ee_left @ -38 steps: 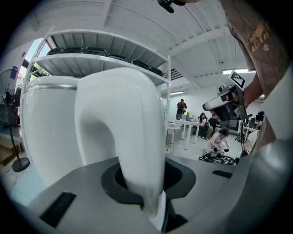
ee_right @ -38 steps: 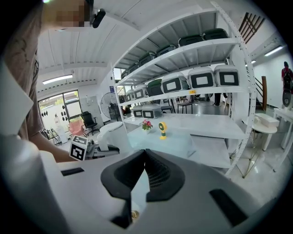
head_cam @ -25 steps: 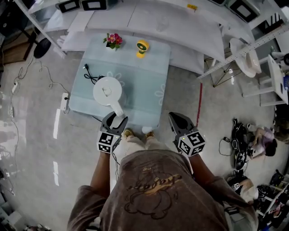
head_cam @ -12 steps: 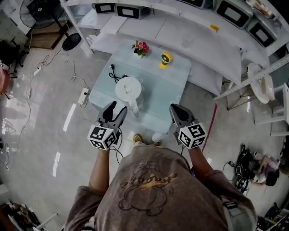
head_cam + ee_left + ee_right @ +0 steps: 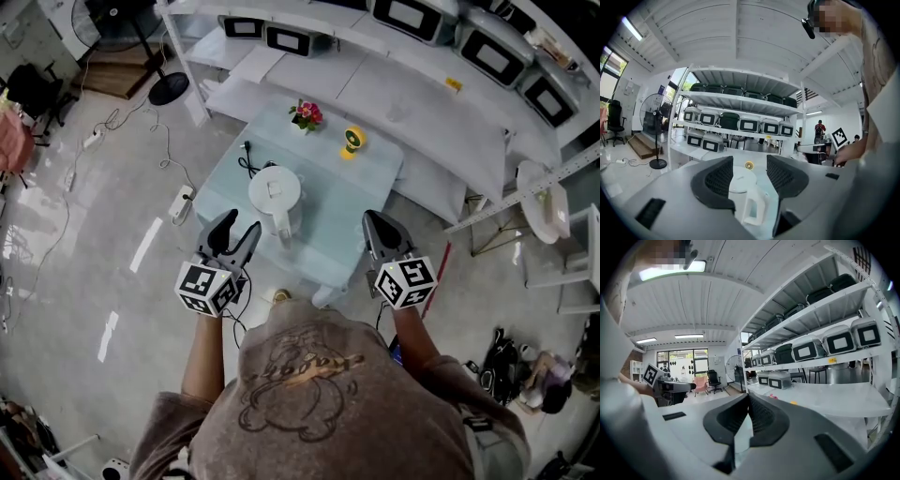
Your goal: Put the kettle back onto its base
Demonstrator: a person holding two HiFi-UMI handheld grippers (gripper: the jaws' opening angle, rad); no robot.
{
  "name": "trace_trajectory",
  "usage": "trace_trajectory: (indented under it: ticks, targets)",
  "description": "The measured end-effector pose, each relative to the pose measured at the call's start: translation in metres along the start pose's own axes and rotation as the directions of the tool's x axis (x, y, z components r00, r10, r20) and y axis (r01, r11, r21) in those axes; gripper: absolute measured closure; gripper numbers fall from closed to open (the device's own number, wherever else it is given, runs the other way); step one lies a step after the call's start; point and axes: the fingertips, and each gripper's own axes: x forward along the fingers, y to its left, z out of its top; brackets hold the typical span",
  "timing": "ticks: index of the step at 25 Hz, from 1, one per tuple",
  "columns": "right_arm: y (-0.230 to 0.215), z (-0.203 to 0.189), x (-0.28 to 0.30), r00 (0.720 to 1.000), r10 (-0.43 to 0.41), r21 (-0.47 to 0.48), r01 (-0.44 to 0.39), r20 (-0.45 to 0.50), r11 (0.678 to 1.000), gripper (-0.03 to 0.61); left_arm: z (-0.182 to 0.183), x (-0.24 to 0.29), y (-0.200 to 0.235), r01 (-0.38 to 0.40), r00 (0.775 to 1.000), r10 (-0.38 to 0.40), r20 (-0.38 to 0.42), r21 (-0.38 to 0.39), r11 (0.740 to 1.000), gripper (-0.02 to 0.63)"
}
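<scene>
The white kettle [image 5: 275,194] stands upright on the pale blue table [image 5: 352,202], handle toward me. A black cord [image 5: 247,159] lies coiled just behind it; I cannot make out a separate base under it. My left gripper [image 5: 237,225] hovers open at the table's near left edge, apart from the kettle. In the left gripper view the kettle [image 5: 739,185] shows between the spread jaws of that gripper [image 5: 749,171], farther off. My right gripper [image 5: 373,221] is shut and empty at the near right edge. Its closed jaws fill the right gripper view, the gripper [image 5: 747,404] holding nothing.
A small flower pot [image 5: 307,114] and a yellow object [image 5: 352,141] stand at the table's far edge. White shelving [image 5: 412,89] with cases runs behind. A power strip [image 5: 181,199] and cables lie on the floor to the left, a standing fan [image 5: 141,28] beyond.
My left gripper was at the kettle's handle a second ago; it now sits open to the left, apart from it. The kettle stays on the table. My head has shifted.
</scene>
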Motion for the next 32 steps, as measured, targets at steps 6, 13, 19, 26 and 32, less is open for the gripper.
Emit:
trace_trajectory:
  ticks: [6,13,19,26,32]
  targets:
    - [0.004,-0.003,0.006,1.000,0.015,-0.019,-0.015,0.006,1.000,0.577,-0.010,-0.015,0.005,-0.055,0.997,0.055,0.050,-0.001,0.998,0.454]
    - [0.014,-0.019,0.010,0.999,0.044,-0.013,-0.044,-0.026,0.999,0.577,-0.026,-0.024,0.013,-0.124,0.992,0.124,0.039,0.002,0.992,0.563]
    - [0.013,-0.033,0.011,0.998,0.044,-0.006,-0.045,-0.047,0.999,0.578,-0.045,-0.026,0.021,-0.166,0.986,0.166,0.012,-0.010,0.986,0.592]
    - [0.014,-0.047,0.016,0.997,0.050,0.002,-0.050,-0.066,0.999,0.578,-0.051,-0.020,0.021,-0.157,0.988,0.157,-0.002,-0.027,0.987,0.593]
    - [0.015,-0.043,0.015,0.997,0.057,0.010,-0.056,-0.053,0.998,0.579,-0.045,-0.019,0.018,-0.149,0.989,0.149,0.000,-0.052,0.987,0.592]
